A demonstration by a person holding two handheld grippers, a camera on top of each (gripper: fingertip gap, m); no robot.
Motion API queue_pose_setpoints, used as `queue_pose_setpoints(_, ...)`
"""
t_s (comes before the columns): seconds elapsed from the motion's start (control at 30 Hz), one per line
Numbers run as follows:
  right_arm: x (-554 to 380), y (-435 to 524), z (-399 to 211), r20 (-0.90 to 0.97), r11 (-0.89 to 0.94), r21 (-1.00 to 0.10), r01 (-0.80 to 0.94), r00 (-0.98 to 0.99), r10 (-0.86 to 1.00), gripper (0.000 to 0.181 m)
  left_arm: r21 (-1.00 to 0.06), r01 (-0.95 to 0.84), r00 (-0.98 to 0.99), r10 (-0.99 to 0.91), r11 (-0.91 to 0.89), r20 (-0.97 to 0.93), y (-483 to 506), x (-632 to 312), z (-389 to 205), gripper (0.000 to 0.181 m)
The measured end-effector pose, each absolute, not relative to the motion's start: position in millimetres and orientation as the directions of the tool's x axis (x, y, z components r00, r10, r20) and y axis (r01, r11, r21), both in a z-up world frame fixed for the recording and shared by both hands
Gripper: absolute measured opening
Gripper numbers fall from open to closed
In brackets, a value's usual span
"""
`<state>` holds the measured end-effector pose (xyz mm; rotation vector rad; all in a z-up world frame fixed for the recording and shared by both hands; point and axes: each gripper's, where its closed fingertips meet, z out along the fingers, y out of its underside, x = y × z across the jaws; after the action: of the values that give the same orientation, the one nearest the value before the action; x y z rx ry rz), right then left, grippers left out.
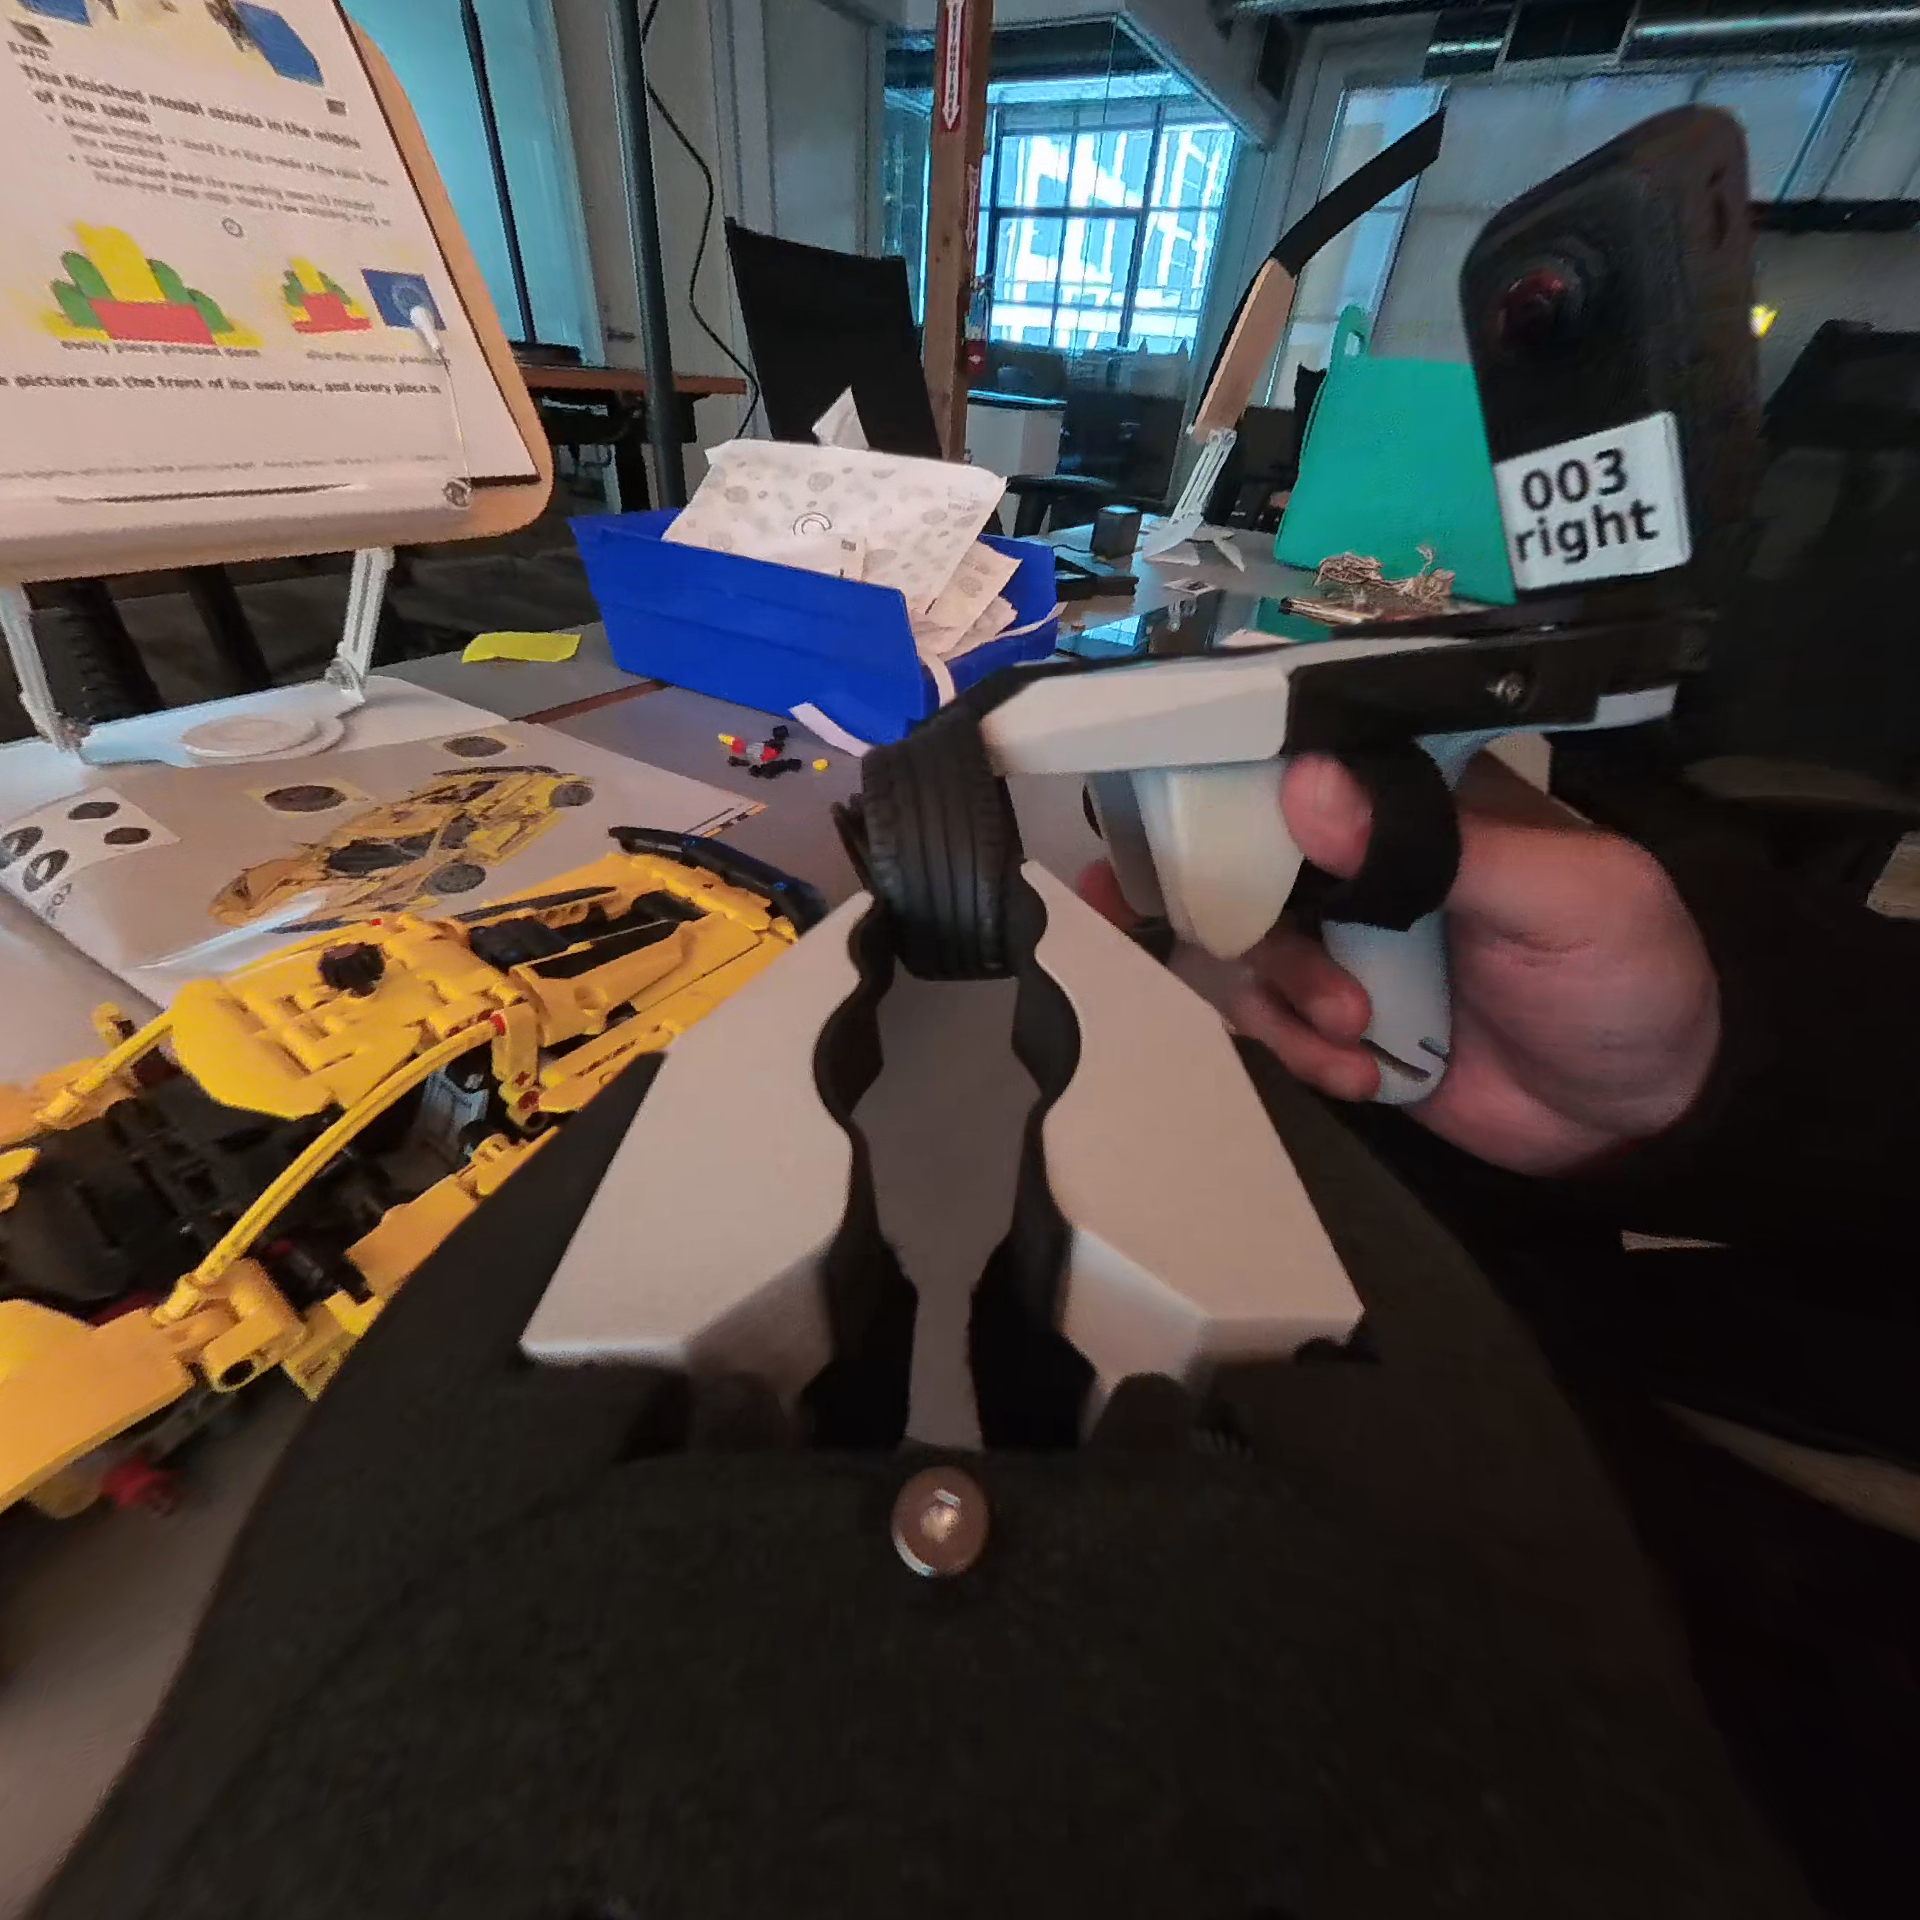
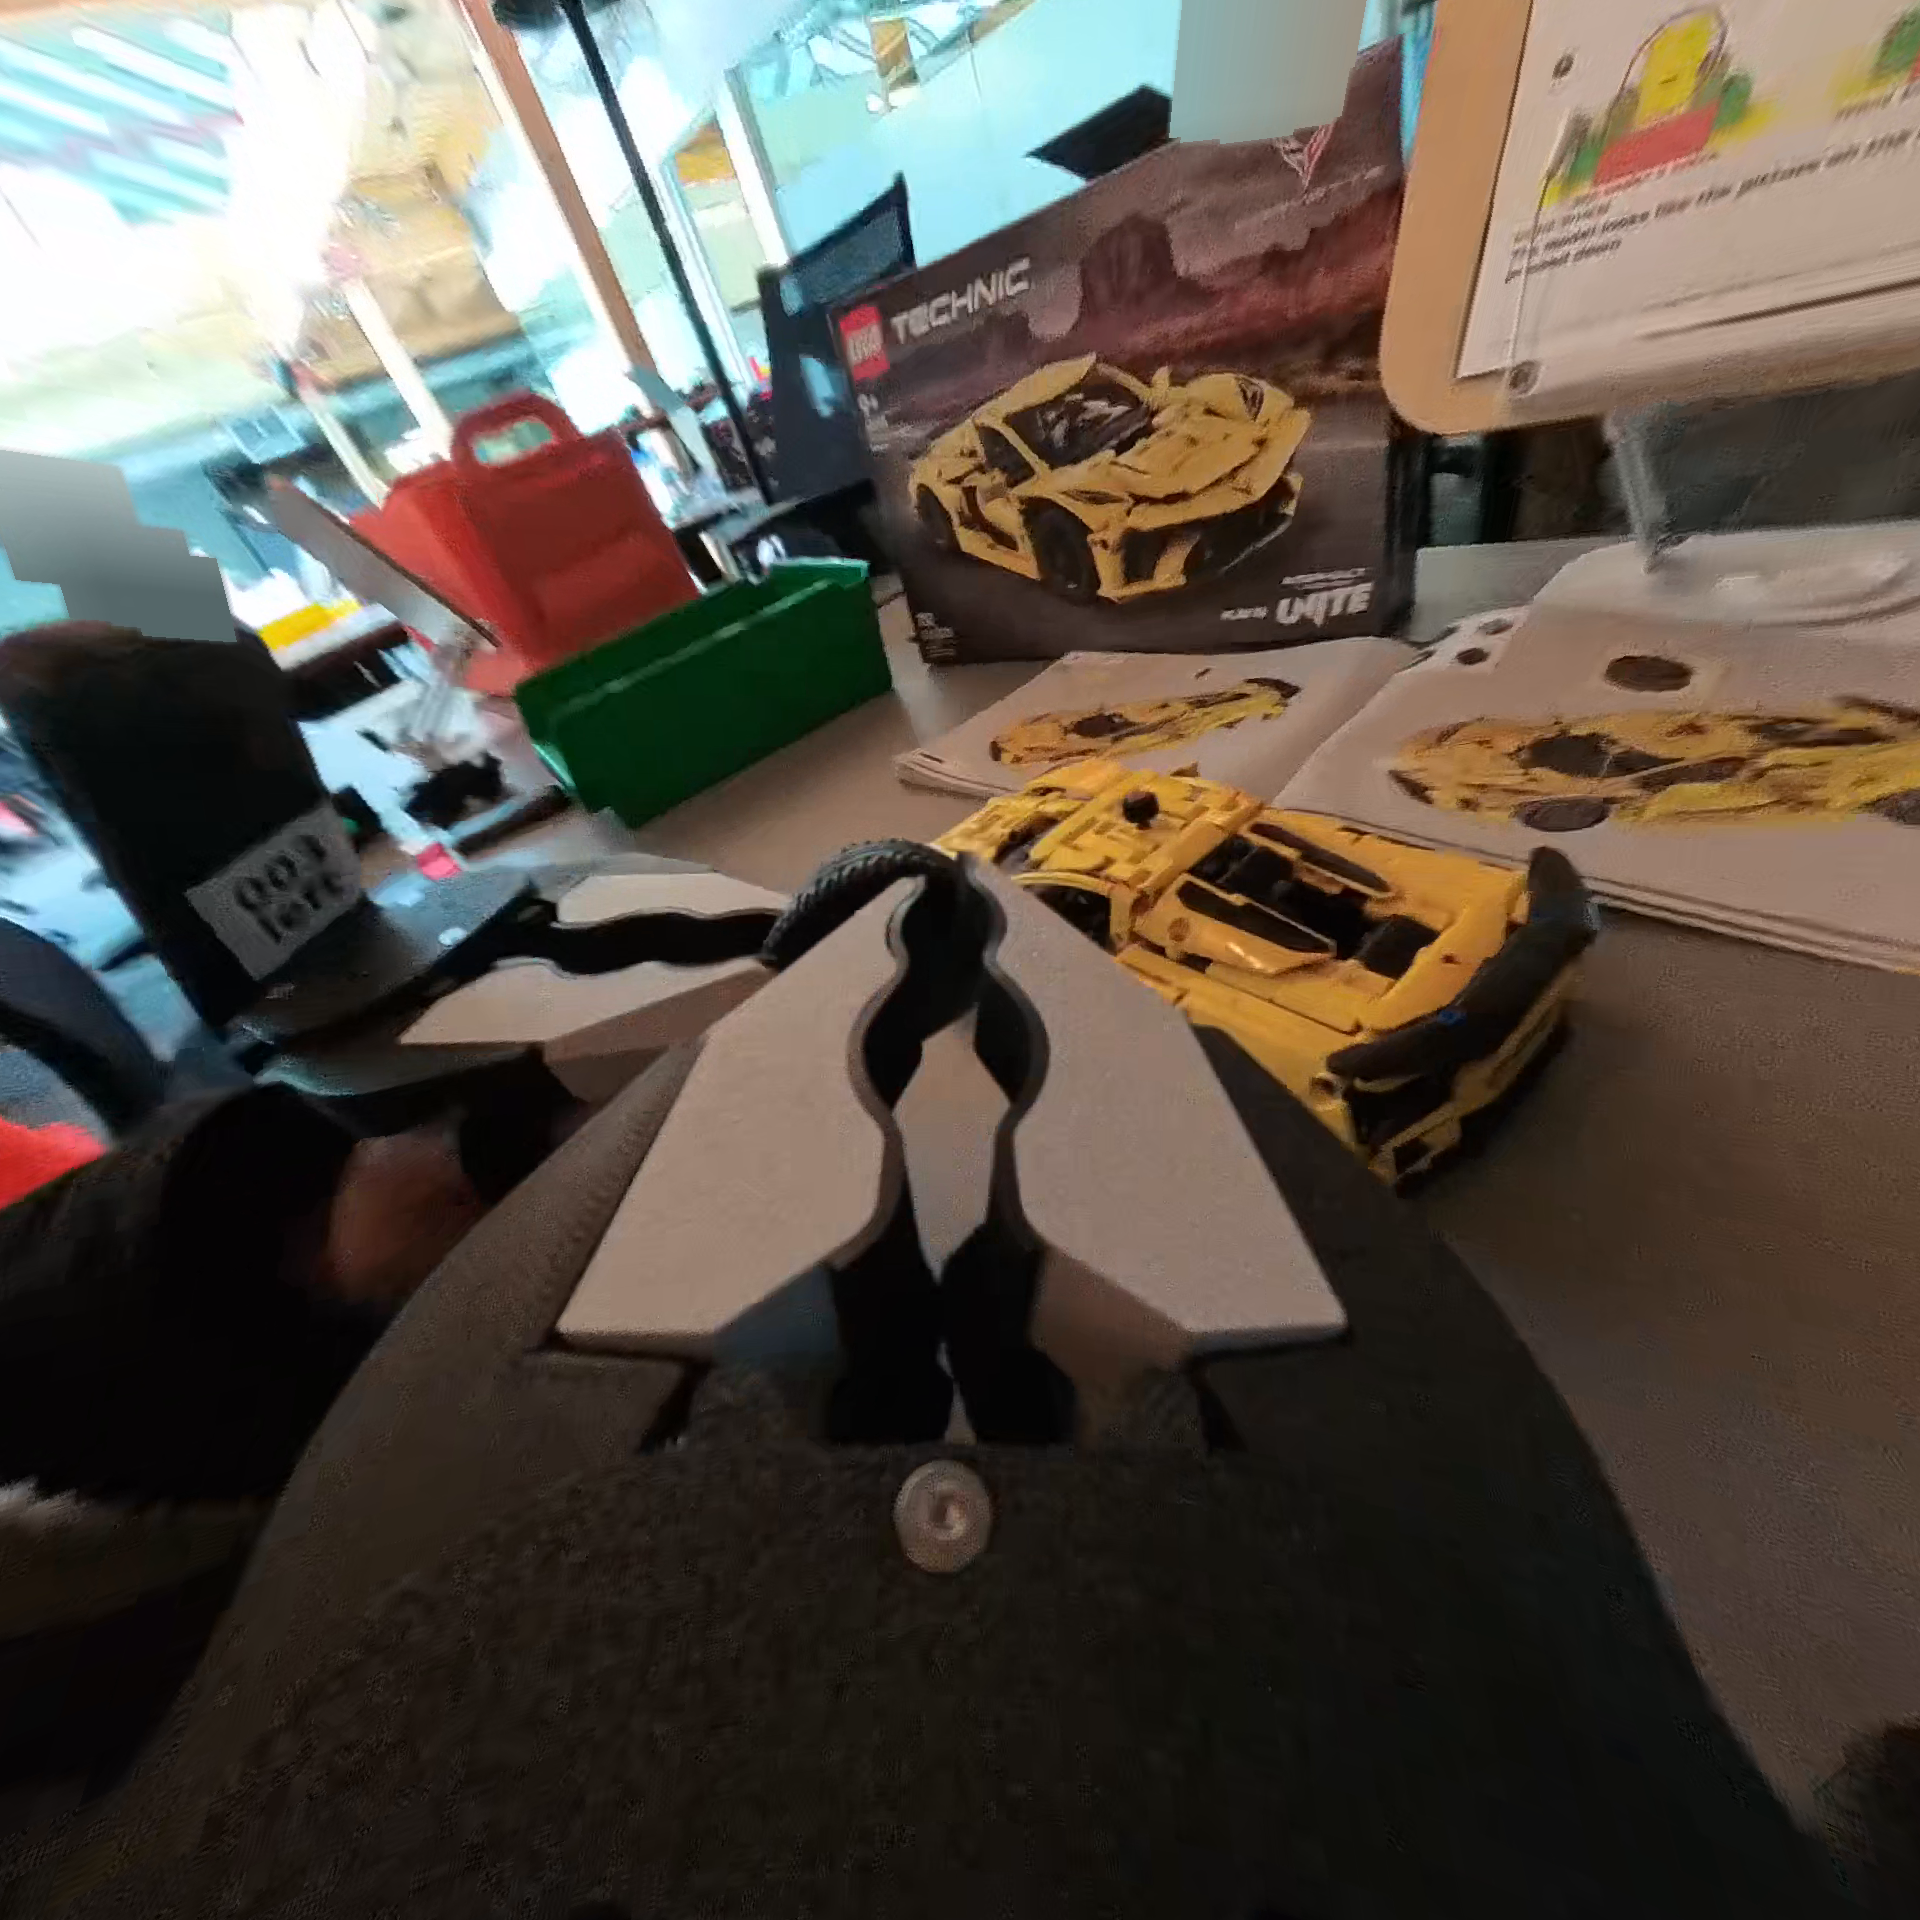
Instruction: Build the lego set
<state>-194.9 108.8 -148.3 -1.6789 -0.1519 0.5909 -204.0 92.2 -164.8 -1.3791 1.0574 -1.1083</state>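
Observation:
A black rubber tyre [image 1: 940, 831] is held in the air between both grippers, to the right of the yellow car model [image 1: 416, 1018]. My left gripper [image 1: 951, 894] is shut on the tyre across its tread, with both pads against it. My right gripper [image 1: 982, 732] comes in from the right, and its tips are closed on the tyre's upper edge. In the right wrist view my right gripper [image 2: 940, 883] pinches the tyre's wall [image 2: 852, 868]. There the left gripper [image 2: 769, 935] reaches in from the left. The car [image 2: 1299, 935] lies on the table just beyond.
An open instruction booklet [image 1: 312, 821] lies behind the car. A blue bin [image 1: 748, 623] holding paper bags stands farther back, with small loose pieces [image 1: 769, 750] in front of it. The set's box [image 2: 1132, 468], a green bin [image 2: 707, 696] and a board on a stand [image 1: 229, 260] stand behind. The tips of both grippers are at nearly the same place.

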Motion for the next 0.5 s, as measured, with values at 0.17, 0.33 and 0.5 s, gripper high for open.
queue_pose_setpoints(0.17, -190, 114, -151, -0.044, -0.154, -0.988, 0.012, 0.934, 0.355, 0.002, -0.993, -0.034, 0.157, -0.982, -0.109, 0.103, 90, -204, -166, 0.021)
queue_pose_setpoints(0.33, -199, 113, -151, -0.13, -0.25, -0.968, 0.012, 0.827, 0.546, 0.002, -0.98, 0.014, 0.083, -0.976, -0.201, 0.201, 89, -210, -162, 0.02)
queue_pose_setpoints(0.5, -205, 94, -138, -0.608, -0.535, -0.794, -0.29, 0.4, 0.686, 0.004, -0.916, 0.077, -0.173, -0.91, -0.393, 0.376, 69, -210, -147, 0.02)
